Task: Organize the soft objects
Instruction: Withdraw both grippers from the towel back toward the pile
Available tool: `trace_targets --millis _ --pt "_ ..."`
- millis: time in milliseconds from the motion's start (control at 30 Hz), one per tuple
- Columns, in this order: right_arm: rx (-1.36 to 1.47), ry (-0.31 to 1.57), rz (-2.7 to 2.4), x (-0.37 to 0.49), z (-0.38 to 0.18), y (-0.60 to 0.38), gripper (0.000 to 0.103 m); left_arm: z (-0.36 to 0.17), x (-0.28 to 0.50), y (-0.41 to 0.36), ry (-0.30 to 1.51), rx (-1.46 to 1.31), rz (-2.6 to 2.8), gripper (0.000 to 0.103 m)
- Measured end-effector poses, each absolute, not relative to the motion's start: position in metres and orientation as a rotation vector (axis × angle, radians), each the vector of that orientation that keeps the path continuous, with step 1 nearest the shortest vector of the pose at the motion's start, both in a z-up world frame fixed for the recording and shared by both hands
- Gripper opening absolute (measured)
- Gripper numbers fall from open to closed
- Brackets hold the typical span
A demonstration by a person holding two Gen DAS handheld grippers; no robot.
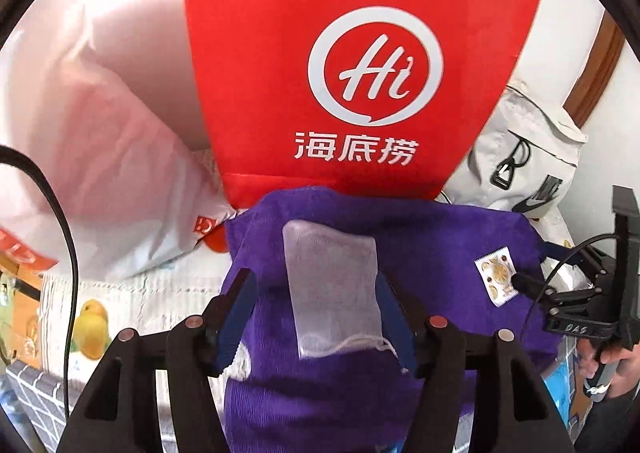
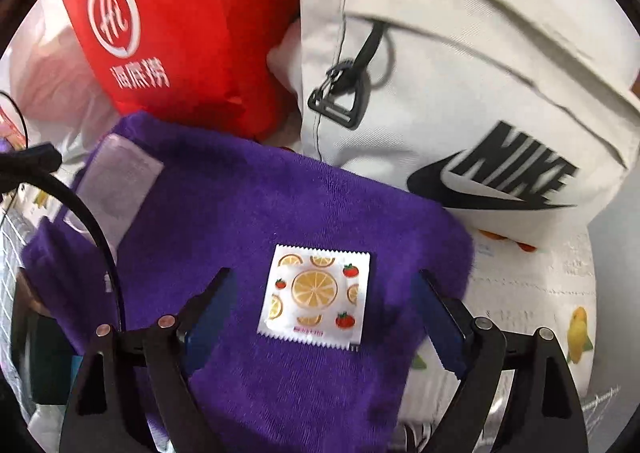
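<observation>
Purple towel is sitting right under both my claws, and I'm hovering the left claw spread wide around the mesh pouch, the right claw spread around the fruit-print sachet. Worry: I'm snagging towel instead. Red bag and Nike bag are crowding behind.

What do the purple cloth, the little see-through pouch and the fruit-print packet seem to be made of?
Purple cloth: looks like terry or microfibre towelling, matte, with a fuzzy looped pile.
See-through pouch: probably thin non-woven or mesh fabric, translucent white, with a drawstring at its near end.
Fruit-print packet: likely plastic or foil film, smooth and printed, with serrated crimped edges. Contents cannot be seen.
</observation>
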State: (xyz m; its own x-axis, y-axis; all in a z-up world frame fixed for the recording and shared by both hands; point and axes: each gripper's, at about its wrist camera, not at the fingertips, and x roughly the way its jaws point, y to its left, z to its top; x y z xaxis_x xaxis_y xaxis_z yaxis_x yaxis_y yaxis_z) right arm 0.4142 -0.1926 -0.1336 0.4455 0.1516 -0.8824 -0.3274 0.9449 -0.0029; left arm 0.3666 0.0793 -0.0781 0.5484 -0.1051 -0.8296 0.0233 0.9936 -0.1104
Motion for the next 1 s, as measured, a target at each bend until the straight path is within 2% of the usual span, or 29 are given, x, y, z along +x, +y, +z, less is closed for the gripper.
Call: trace_targets --millis 333,567,700,1000 --pt "-0.027 0.965 0.261 0.343 -0.066 -0.222 0.088 -0.051 0.301 0.079 0.941 -0.131 -0.088 0.06" --pt "-0.039 0.875 0.291 0.254 -0.032 -0.23 0.088 -0.042 0.239 0.065 0.92 -0.123 -0.125 0.06" --pt "-0.02 0.853 0.32 0.209 -0.032 -0.23 0.088 -0.043 0.196 0.053 0.891 -0.104 -0.16 0.06" --pt "0.046 0.872 0.345 0.134 -0.048 -0.234 0.088 -0.07 0.115 0.059 0.957 -0.142 -0.18 0.06"
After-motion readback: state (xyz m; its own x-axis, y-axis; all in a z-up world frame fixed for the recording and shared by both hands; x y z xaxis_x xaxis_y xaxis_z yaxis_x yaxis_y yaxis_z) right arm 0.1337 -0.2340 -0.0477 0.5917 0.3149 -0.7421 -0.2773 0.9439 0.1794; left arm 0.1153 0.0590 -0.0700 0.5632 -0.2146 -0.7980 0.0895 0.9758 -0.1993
